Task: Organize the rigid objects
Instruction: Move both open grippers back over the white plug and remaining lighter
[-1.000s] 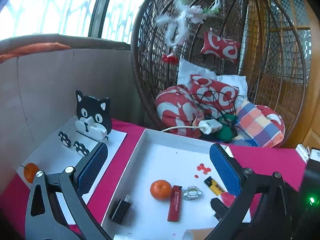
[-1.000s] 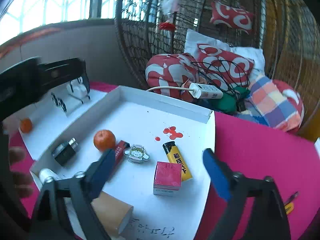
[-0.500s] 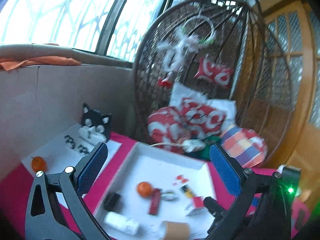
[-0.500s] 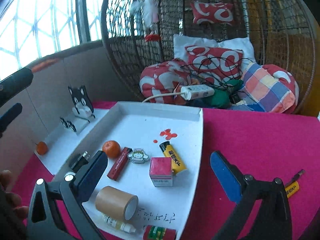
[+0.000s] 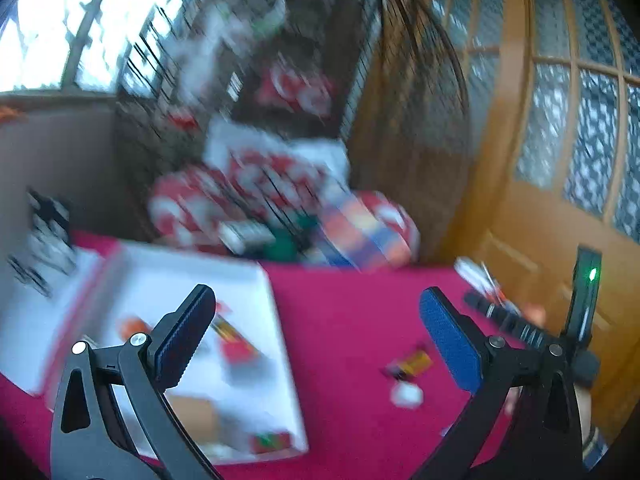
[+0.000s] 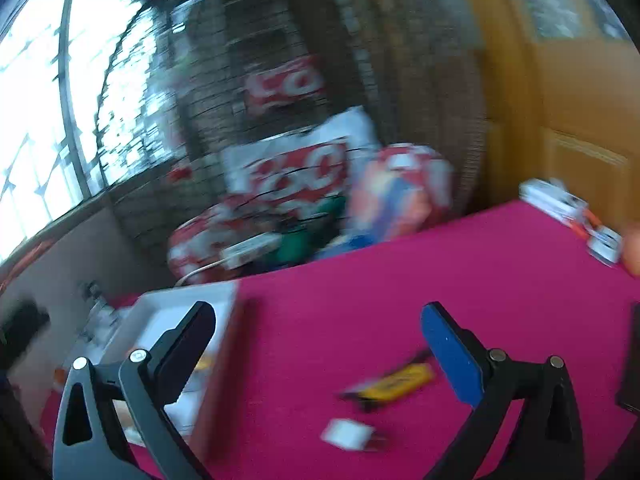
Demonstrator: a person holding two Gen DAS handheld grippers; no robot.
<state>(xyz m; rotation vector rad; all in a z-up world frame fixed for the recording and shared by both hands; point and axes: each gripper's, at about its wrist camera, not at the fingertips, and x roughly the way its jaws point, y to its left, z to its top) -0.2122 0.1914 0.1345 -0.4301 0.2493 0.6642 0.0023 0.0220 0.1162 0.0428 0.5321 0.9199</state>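
On the pink cloth [image 6: 360,280], at six o'clock between my right gripper [image 6: 316,330]'s wide, empty jaws, I see a blurred yellow lighter [image 6: 394,384] and small white object [image 6: 348,434]. My left gripper [image 5: 316,318] gapes empty; white tray [image 5: 280,360] at eight o'clock.

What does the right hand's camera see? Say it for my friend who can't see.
The open right gripper holds nothing above a pink tablecloth, where a yellow lighter and a small white thing lie. A white tray sits left; everything is blurry.
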